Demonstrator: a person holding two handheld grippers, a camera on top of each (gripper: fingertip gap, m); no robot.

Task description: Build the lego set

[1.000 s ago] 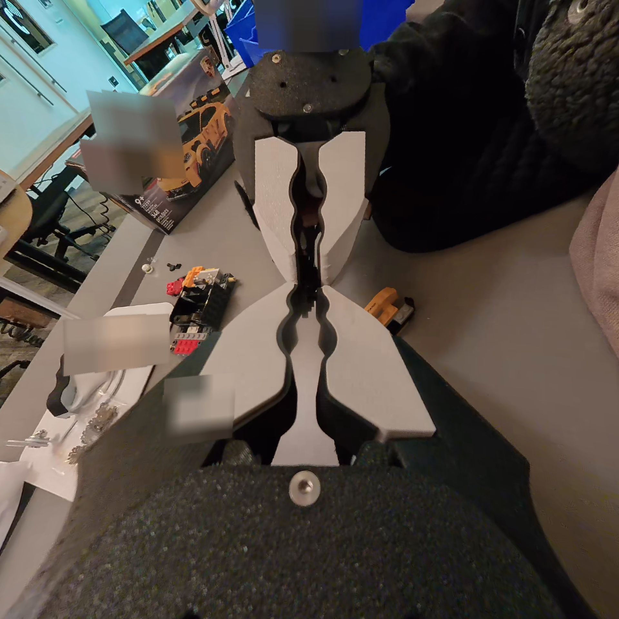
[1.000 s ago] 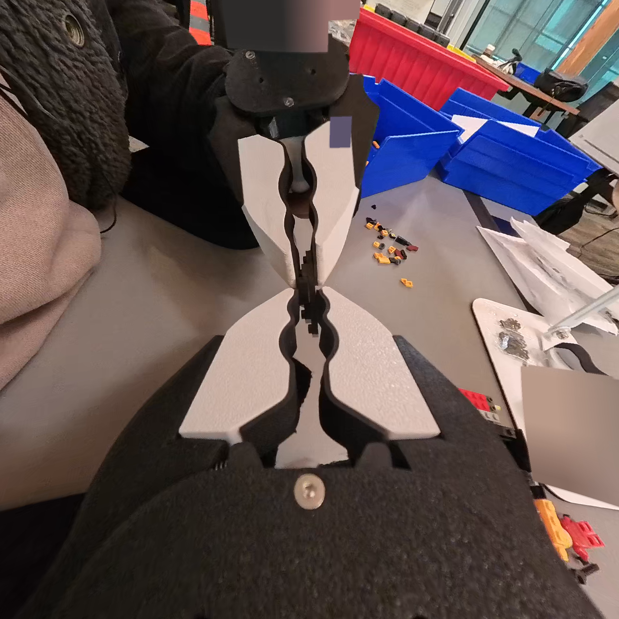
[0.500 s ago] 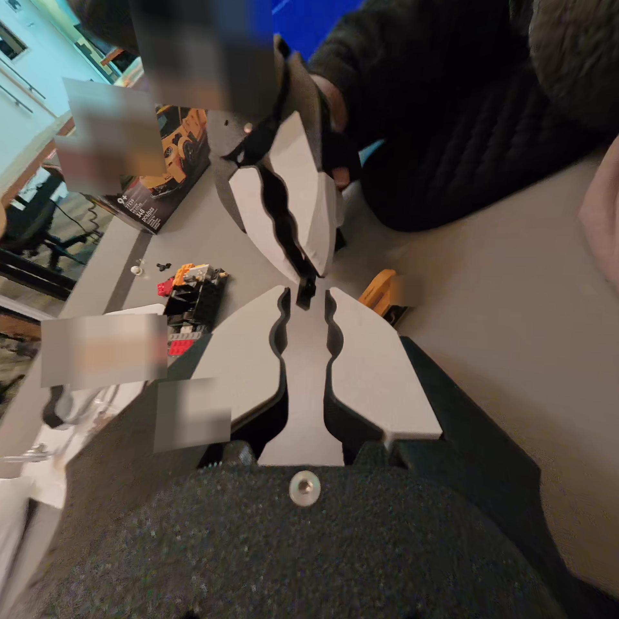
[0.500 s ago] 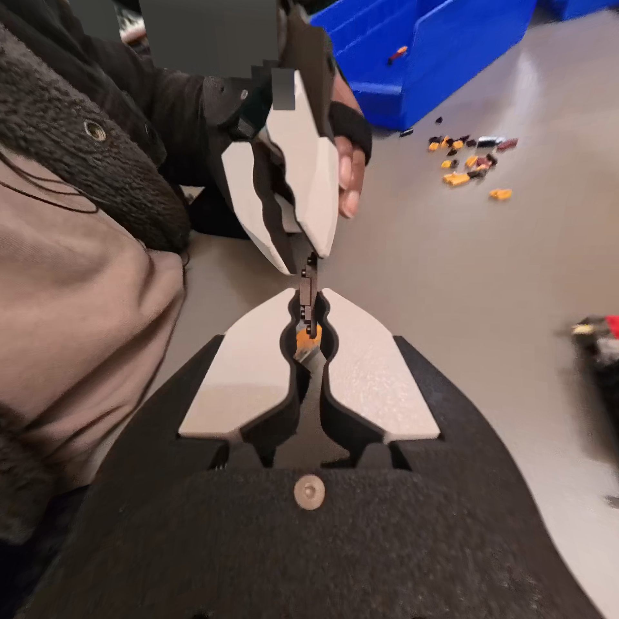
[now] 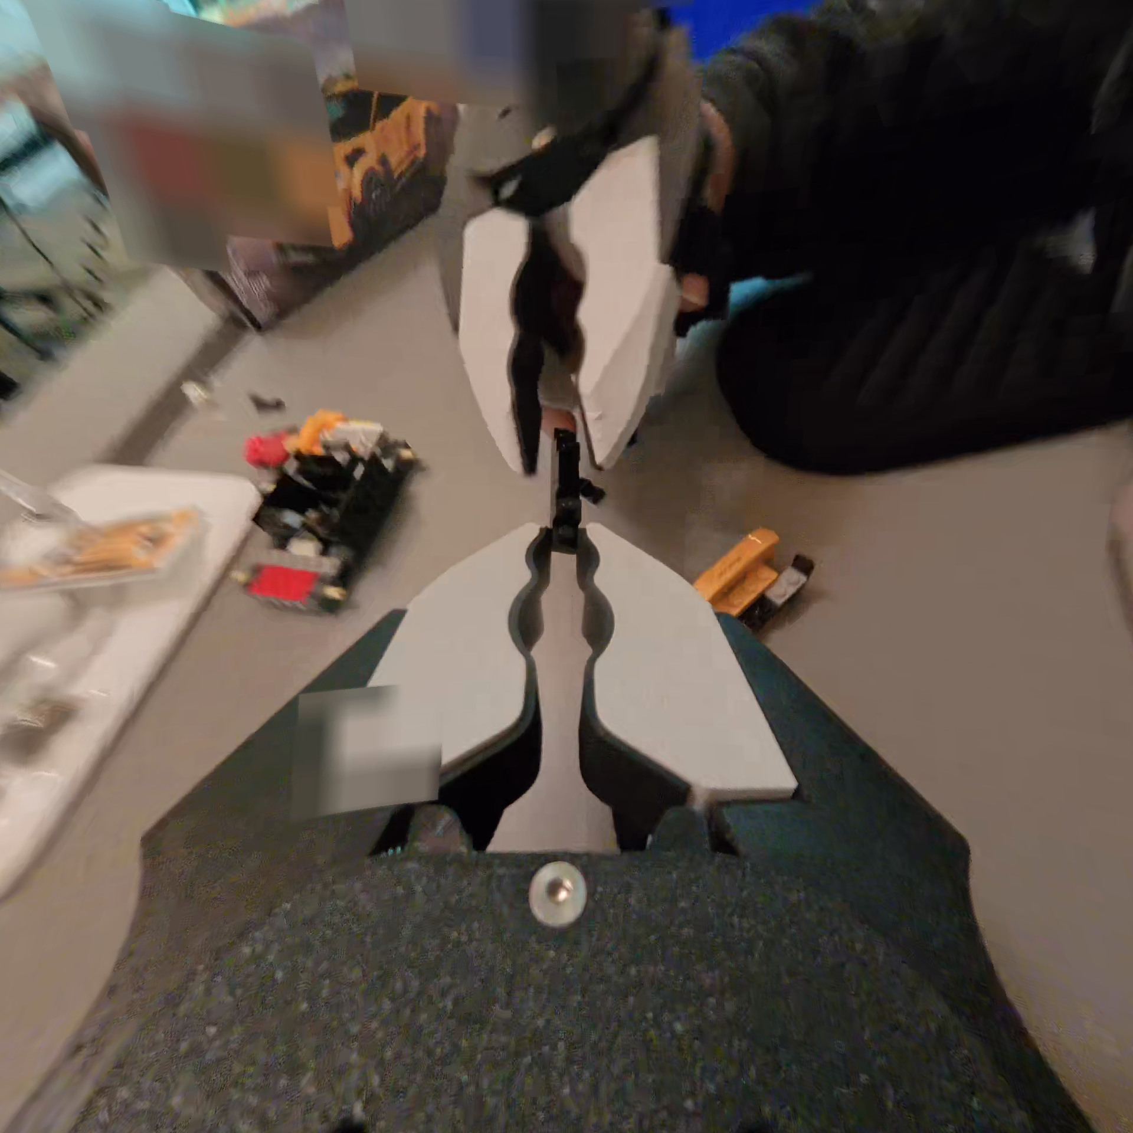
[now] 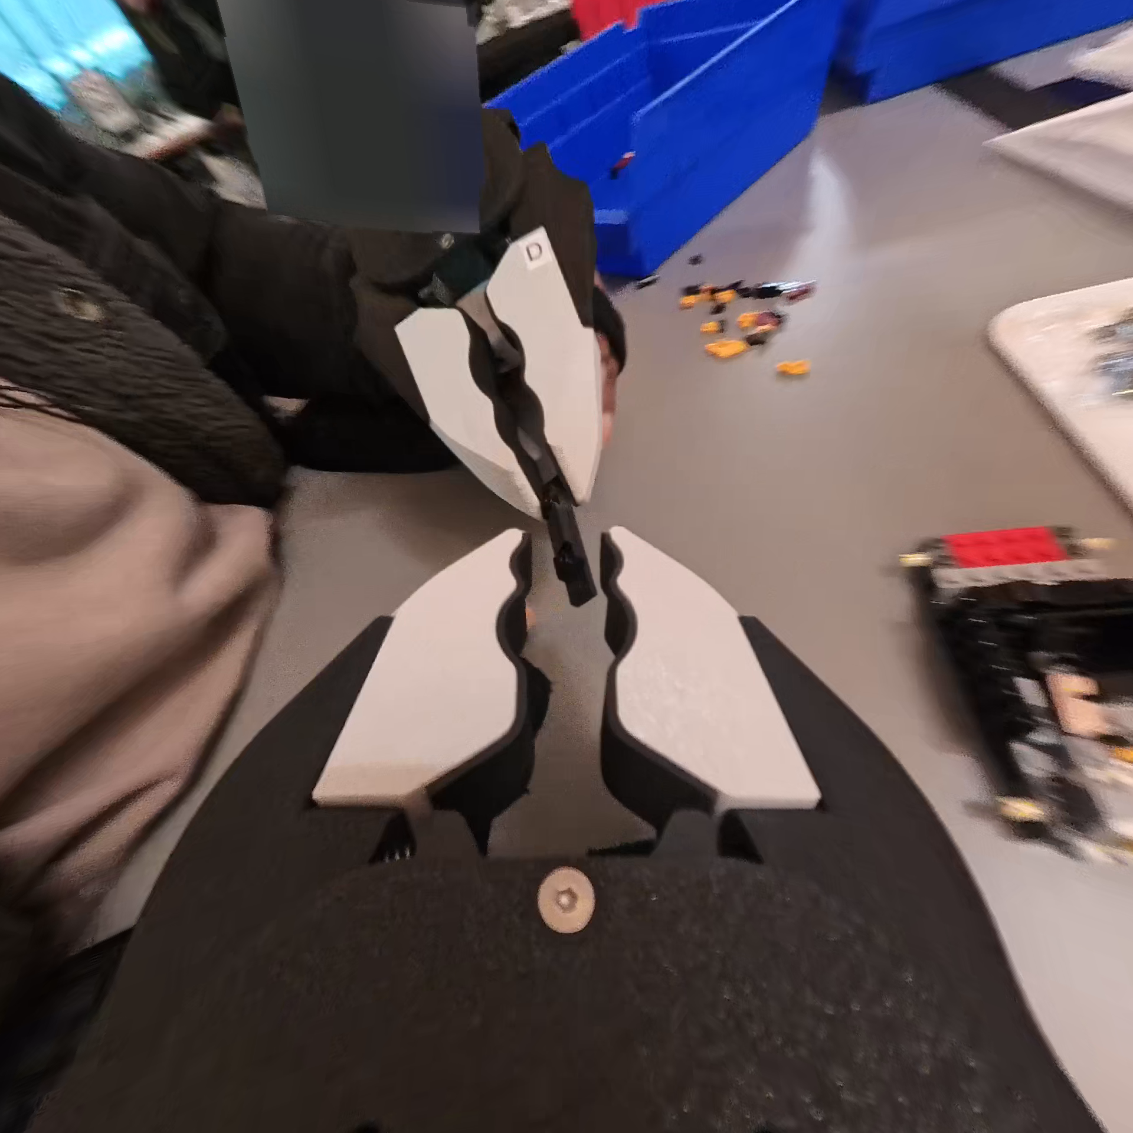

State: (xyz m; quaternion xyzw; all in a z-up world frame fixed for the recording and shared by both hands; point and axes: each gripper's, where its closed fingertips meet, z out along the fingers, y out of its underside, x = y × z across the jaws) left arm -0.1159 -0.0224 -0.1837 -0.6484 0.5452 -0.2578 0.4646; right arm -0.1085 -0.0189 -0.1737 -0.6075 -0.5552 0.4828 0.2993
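Above the grey table's (image 5: 919,674) middle, the left gripper (image 5: 561,542) pinched a slim black lego strip (image 5: 567,490) for handover; the right gripper (image 6: 564,539) stood parted, released.

Black grippers (image 5: 563,539), white wavy fingers (image 5: 674,693)

Grey table (image 6: 797,478) (blue bins (image 6: 705,135) behind).

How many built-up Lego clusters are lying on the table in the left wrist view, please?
2: a black-and-red one left of the fingers, a small orange one right of them; others may be hidden.
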